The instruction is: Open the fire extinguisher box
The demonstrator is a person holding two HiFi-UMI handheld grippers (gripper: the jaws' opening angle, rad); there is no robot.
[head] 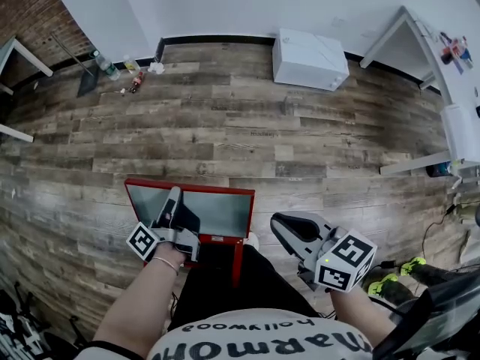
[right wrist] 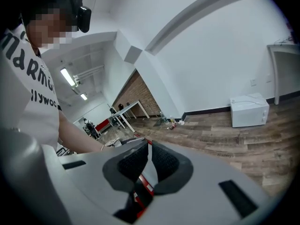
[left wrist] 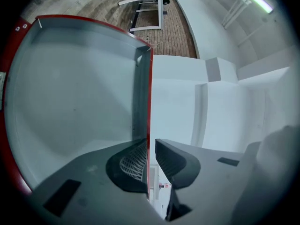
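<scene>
The left gripper [head: 175, 197] clamps the red edge of the open glass door [head: 217, 212] of the fire extinguisher box [head: 238, 262], which sits on the wood floor [head: 225, 126] just before the person. The right gripper [head: 281, 225] hovers beside the box, jaws together and empty.

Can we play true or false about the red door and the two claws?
1. The left claw pinches the edge of the red-framed door with a grey panel. True.
2. The right claw grips the door too. False: it holds nothing, off to the door's right.
3. A white box sits by the far wall. True.
4. The floor is carpet. False: it is a wooden plank floor.
</scene>
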